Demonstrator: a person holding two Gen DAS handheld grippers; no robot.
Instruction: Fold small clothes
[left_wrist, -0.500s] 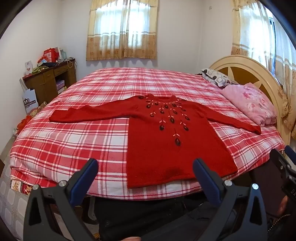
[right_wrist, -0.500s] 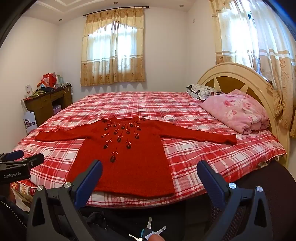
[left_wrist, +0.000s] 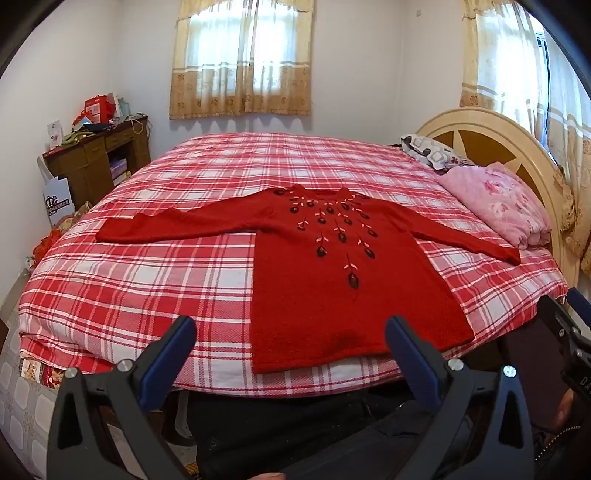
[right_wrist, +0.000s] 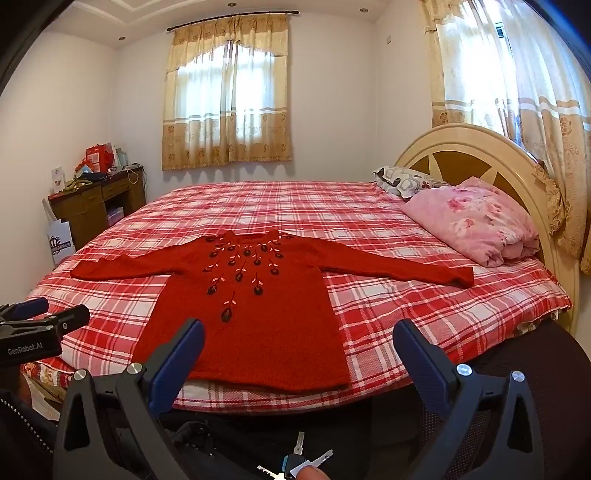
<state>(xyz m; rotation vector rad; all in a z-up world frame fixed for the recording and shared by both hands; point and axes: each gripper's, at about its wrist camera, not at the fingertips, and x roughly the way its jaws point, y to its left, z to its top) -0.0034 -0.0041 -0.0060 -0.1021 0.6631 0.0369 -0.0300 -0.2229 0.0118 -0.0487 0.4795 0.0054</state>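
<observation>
Here, the left gripper (left_wrist: 290, 341) and right gripper (right_wrist: 297, 345) both hang with jaws spread wide and empty just off the bed's (right_wrist: 424, 321) near edge, where the red sweater (right_wrist: 255, 306) lies flat, sleeves outstretched, a pink quilt (right_wrist: 476, 225) at the headboard end

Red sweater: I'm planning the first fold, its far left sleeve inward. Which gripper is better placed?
Left, probably. The left gripper hangs off the red sweater's left side, nearer that sleeve; the right gripper faces the hem's right half. Both have jaws open and empty, short of the bed.
</observation>
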